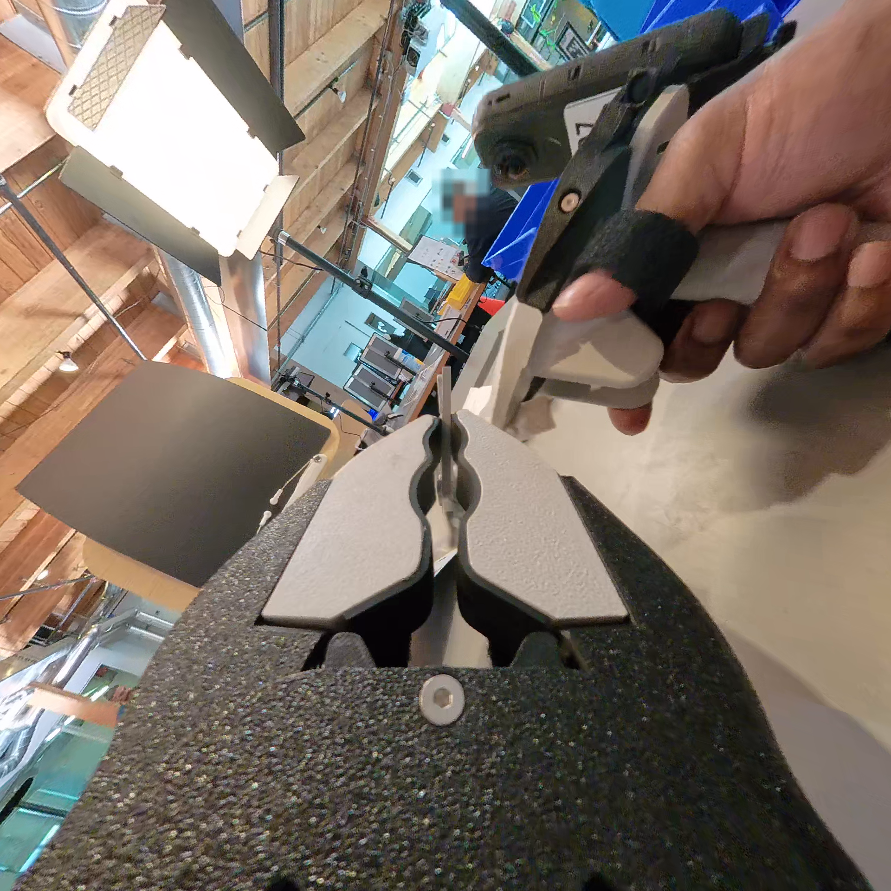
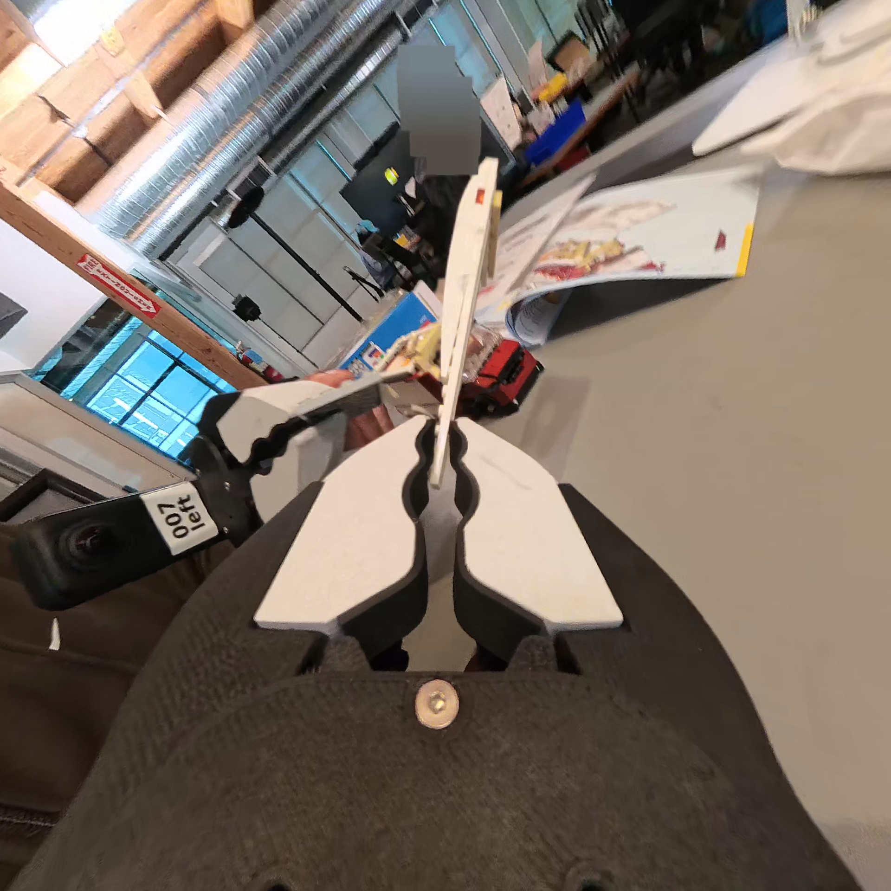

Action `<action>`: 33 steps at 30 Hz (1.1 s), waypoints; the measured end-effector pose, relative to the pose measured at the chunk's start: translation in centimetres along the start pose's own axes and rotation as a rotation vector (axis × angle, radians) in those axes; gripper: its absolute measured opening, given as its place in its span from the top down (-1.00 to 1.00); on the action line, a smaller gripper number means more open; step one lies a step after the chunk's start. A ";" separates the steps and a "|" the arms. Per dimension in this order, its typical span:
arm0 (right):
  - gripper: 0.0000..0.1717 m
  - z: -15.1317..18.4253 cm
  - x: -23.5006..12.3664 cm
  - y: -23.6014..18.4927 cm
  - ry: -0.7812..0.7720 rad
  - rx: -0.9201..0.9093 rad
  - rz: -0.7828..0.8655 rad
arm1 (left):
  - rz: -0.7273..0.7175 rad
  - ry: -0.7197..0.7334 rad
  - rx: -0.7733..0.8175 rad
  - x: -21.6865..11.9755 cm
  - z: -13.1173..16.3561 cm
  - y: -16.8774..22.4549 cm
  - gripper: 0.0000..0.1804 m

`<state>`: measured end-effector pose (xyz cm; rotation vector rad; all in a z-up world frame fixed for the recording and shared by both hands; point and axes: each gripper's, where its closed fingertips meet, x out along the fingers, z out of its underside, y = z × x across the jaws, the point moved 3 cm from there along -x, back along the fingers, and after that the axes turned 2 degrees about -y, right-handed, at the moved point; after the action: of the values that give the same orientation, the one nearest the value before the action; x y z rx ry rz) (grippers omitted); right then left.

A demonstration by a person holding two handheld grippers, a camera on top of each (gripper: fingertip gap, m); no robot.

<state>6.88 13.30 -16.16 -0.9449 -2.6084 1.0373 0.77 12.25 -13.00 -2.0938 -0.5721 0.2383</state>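
Observation:
My left gripper (image 1: 447,420) is shut on a thin grey flat plate (image 1: 446,395) that stands edge-on out of the fingertips. My right gripper (image 2: 441,424) is shut on the lower end of a long white brick-built panel (image 2: 470,270) that rises up and away from the jaws. In the right wrist view the left gripper (image 2: 308,410) comes in from the left and holds the grey plate (image 2: 347,393) with its tip close to the white panel's side. In the left wrist view a hand (image 1: 771,193) holds the right gripper (image 1: 602,357) at the upper right, with the white panel (image 1: 501,357) beside it.
A red brick-built vehicle (image 2: 501,371) and a blue box (image 2: 405,313) sit behind the panel on the grey table (image 2: 723,434). An open instruction booklet (image 2: 627,241) lies farther right. A light panel (image 1: 159,125) and a black board (image 1: 168,463) stand at the left. One gripper's finger ends stand about 4 cm off the other's.

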 end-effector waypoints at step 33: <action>0.89 2.5 -1.4 -3.5 -0.102 -1.581 0.327 | 0.261 0.176 0.110 -1.3 -0.8 3.2 0.97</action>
<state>5.31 9.12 -15.56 -1.4933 -3.0595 -1.3287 0.87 9.55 -15.28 -2.0541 -0.1757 0.2258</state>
